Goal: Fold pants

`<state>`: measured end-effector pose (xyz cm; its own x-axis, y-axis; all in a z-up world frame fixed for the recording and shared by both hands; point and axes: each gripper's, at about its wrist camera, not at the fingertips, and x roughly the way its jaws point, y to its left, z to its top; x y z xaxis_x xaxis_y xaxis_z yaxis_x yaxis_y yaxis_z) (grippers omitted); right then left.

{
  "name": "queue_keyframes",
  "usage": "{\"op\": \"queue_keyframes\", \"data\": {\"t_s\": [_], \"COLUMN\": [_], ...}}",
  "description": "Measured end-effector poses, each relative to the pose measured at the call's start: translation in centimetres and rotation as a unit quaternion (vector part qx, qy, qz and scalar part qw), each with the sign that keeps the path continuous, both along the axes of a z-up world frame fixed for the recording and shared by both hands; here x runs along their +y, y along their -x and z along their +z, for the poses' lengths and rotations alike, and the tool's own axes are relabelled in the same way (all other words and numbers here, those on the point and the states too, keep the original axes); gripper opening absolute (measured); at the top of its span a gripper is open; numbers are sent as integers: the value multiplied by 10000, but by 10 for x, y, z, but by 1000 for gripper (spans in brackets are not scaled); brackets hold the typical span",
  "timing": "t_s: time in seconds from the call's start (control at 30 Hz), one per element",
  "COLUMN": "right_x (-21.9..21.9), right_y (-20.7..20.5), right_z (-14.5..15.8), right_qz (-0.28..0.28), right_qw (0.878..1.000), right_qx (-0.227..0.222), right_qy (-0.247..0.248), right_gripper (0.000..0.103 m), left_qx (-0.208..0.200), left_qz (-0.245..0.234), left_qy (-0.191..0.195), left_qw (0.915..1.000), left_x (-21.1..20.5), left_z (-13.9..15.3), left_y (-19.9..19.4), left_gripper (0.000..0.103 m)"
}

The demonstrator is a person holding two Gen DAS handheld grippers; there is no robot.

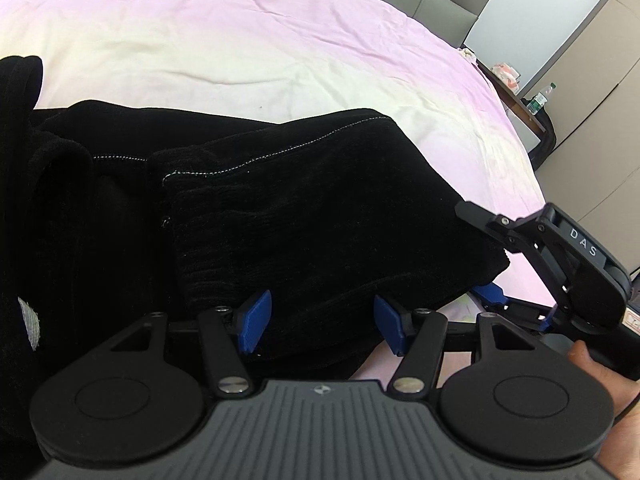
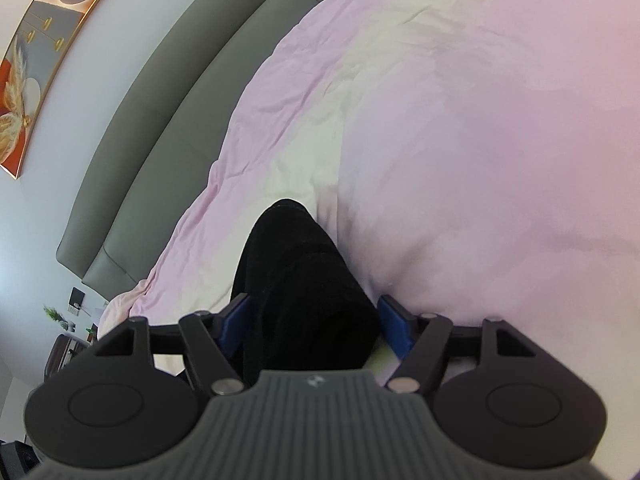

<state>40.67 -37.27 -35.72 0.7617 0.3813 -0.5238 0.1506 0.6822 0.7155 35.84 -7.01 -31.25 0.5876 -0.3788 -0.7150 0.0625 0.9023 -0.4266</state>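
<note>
Black pants (image 1: 280,208) lie bunched and partly folded on the pink bed sheet (image 1: 240,40), with white stitching along a hem. My left gripper (image 1: 322,322) is open, its blue pads on either side of the near edge of the fabric. The right gripper (image 1: 496,280) comes in from the right at the pants' right corner. In the right wrist view, my right gripper (image 2: 316,326) is open with a fold of the black pants (image 2: 296,272) lying between its blue pads, not clamped.
A grey padded headboard (image 2: 160,128) runs along the bed's far side, below a framed picture (image 2: 36,52). A bedside table with a bottle (image 1: 538,100) stands at the far right by a wardrobe (image 1: 600,100).
</note>
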Motion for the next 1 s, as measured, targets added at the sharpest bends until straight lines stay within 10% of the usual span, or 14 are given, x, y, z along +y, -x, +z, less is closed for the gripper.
{"op": "queue_keyframes", "data": {"t_s": [0.13,0.2,0.27,0.6,1.0], "right_x": [13,19,16,26,89], "right_y": [-8,-12,-12,4,55], "right_z": [0,1,-2,16,93], "right_qz": [244,362,379,285,1113], "right_qw": [9990,9978,9991,9987,9771], "right_qx": [-105,-84,-86,-413,-1788], "right_qy": [352,551,171,106,319], "right_gripper": [78,43,33,24,23], "left_qx": [12,20,13,-232,91], "left_qz": [-24,-10,-2,-100,225], "left_qy": [-2,11,66,-460,1584], "left_qw": [10000,10000,10000,9986,9871], "left_x": [1,2,4,-6,82], "left_z": [-1,-2,-3,11,20], "left_y": [-1,-1,-1,13,43], "left_gripper": [70,70,70,68,67]}}
